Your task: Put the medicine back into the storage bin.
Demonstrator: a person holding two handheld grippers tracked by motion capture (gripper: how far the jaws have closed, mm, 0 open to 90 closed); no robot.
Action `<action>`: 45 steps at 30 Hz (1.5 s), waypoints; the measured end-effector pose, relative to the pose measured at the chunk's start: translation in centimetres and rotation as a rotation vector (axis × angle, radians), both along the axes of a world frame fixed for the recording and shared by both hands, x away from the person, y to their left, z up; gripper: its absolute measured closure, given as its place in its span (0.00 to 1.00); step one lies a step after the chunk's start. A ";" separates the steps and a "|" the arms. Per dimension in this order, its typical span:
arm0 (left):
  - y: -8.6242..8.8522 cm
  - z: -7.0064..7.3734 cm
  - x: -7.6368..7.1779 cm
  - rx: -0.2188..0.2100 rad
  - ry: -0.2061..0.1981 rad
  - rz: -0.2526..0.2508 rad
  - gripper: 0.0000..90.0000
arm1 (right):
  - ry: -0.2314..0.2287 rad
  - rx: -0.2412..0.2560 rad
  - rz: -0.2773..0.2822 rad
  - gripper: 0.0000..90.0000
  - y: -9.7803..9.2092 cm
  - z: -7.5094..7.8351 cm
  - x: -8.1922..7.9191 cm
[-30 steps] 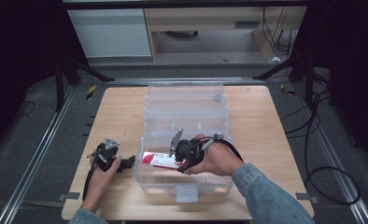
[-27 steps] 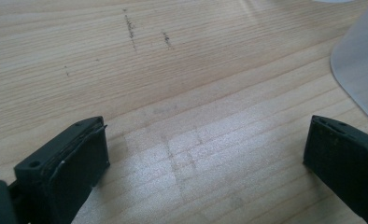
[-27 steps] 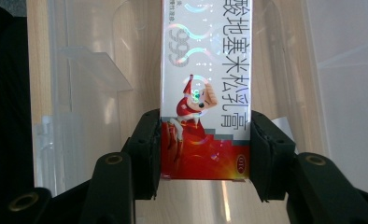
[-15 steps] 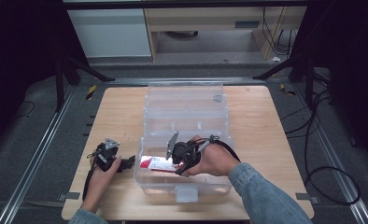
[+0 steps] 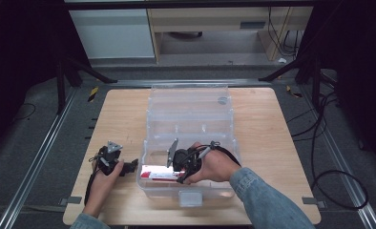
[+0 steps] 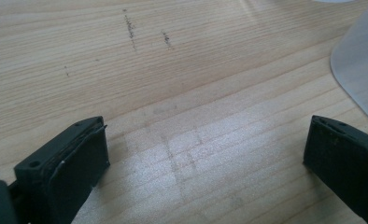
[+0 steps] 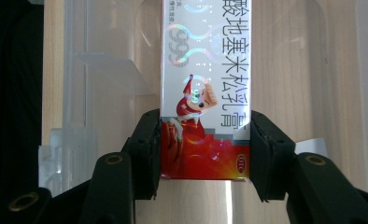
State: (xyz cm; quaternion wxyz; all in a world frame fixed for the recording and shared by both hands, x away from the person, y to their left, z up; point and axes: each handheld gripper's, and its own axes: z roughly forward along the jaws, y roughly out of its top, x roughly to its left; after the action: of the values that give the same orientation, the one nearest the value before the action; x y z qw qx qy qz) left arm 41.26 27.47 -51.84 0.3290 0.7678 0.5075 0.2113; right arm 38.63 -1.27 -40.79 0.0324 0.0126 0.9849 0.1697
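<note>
A long red and white ointment box (image 7: pixel 204 88) lies low inside the clear plastic organiser case (image 5: pixel 189 101), in its front part. My right gripper (image 7: pixel 204 154) is shut on the red end of that box, one jaw on each long side. From above the box (image 5: pixel 156 172) points left from my right gripper (image 5: pixel 174 172). My left gripper (image 5: pixel 134 167) rests on the wooden table (image 5: pixel 118 119) just left of the case, jaws wide apart with bare wood between them (image 6: pixel 205 163).
The case's lid stands open toward the back, with a small round grey thing (image 5: pixel 222 100) on it. A corner of the case (image 6: pixel 359 70) shows at the right of the left gripper view. Metal rails and cables run along both table sides.
My right gripper has carried the box down and slightly toward the front of the case. The left gripper has stayed put.
</note>
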 end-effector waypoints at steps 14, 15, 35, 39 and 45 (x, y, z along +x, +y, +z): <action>0.0 0.0 0.0 -0.001 0.000 0.002 0.00 | 0.019 -0.034 0.014 0.57 0.5 -1.4 0.5; 0.0 0.0 0.0 -0.001 0.000 0.002 0.00 | 0.026 -0.033 0.013 0.57 0.5 -1.4 0.5; 0.0 0.0 0.0 0.001 0.002 0.000 0.00 | 0.066 -0.041 0.004 0.57 0.5 -2.6 1.4; 0.0 0.0 0.0 0.002 0.002 -0.001 0.00 | 0.065 -0.048 0.010 0.57 0.6 -2.8 1.5; 0.0 0.0 0.0 0.001 0.002 -0.001 0.00 | 0.061 -0.060 0.001 0.57 0.8 -3.3 1.5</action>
State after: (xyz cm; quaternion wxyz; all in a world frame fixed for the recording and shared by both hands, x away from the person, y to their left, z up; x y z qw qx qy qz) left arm 41.25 27.48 -51.83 0.3284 0.7683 0.5074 0.2107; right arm 40.16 -0.50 -44.07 0.0026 0.0165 0.9901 0.1397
